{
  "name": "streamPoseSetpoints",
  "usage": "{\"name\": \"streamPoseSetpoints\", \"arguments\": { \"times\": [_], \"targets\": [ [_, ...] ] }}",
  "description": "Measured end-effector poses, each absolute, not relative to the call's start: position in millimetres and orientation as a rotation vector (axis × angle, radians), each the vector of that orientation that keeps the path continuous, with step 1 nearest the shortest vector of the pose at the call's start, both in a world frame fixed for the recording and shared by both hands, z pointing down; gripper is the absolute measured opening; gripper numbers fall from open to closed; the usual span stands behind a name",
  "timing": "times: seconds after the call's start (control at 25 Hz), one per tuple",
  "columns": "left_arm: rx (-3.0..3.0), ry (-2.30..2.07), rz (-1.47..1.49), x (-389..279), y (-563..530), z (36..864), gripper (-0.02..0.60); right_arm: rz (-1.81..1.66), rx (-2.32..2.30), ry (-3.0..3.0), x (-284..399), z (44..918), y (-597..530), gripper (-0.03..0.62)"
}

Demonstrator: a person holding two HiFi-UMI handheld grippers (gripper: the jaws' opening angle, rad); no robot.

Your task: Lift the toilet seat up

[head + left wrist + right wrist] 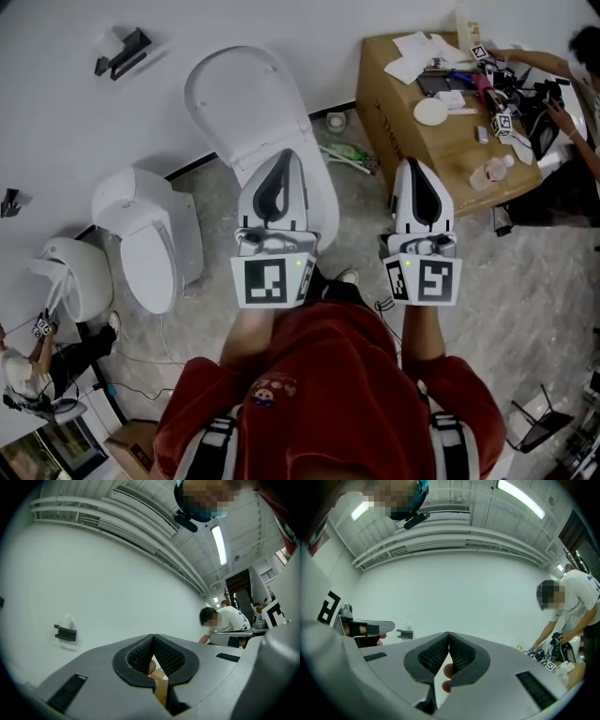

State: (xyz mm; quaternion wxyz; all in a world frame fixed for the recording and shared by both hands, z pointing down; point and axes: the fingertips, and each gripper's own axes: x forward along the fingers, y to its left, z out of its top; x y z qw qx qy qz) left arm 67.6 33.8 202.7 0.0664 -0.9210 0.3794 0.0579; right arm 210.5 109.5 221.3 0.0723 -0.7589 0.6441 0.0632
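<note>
In the head view a white toilet stands against the wall with its lid tipped back and open. My left gripper hangs over the bowl and hides most of the seat. It is shut with nothing between its pads. My right gripper hovers over the floor to the right of the toilet, also shut and empty. Both gripper views look at the white wall above the toilet. The left gripper and the right gripper each show their jaws pressed together.
Two more white toilets stand to the left. A cardboard box with small items on it stands at the right, and a person works at it. A black bracket hangs on the wall. Green litter lies beside the toilet.
</note>
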Motion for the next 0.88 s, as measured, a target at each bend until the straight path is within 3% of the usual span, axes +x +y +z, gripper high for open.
{"name": "streamPoseSetpoints", "arguments": {
  "times": [0.88],
  "targets": [
    [-2.562, 1.659, 0.311, -125.5, -94.7, 185.0, 0.011, 0.264, -1.893, 2.355, 28.0, 192.3, -74.4, 0.014]
  ]
}}
